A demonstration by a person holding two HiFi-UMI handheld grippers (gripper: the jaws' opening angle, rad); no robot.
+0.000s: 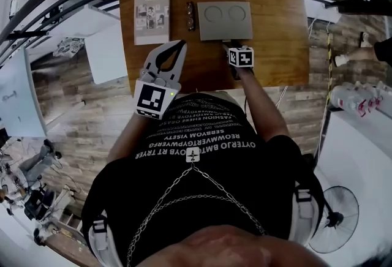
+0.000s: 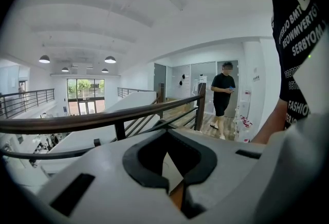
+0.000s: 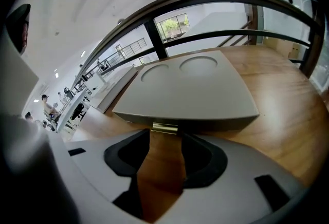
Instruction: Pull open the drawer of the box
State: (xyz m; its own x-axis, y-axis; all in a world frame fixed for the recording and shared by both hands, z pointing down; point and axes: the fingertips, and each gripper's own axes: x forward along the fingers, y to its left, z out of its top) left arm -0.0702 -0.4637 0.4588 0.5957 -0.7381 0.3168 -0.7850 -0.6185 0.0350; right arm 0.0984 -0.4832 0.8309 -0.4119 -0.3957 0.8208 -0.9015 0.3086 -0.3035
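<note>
Black T-shirt (image 1: 202,155) and chain fill the foreground as a person stands at a wooden table (image 1: 275,57) by a railing, a gripper in each hand. The right gripper (image 3: 163,138) points down at the flat grey box (image 1: 225,19), which lies at the middle of the table. Its jaws are spread wide and bare on either side of the small brass-coloured pull tab (image 3: 164,127) on the box's near edge, not yet pinching it. The left gripper (image 1: 176,50) hangs nearer the person, its jaws all but together with nothing between them.

The box looks light and stiff, probably board, so it may skid across the smooth wood rather than give up its drawer. The thin, slick tab is the only hold and wants a square pinch. A printed booklet (image 1: 152,16) and a small dark object (image 1: 190,16), too small to identify, lie to the left, well clear of the drawer's path.
</note>
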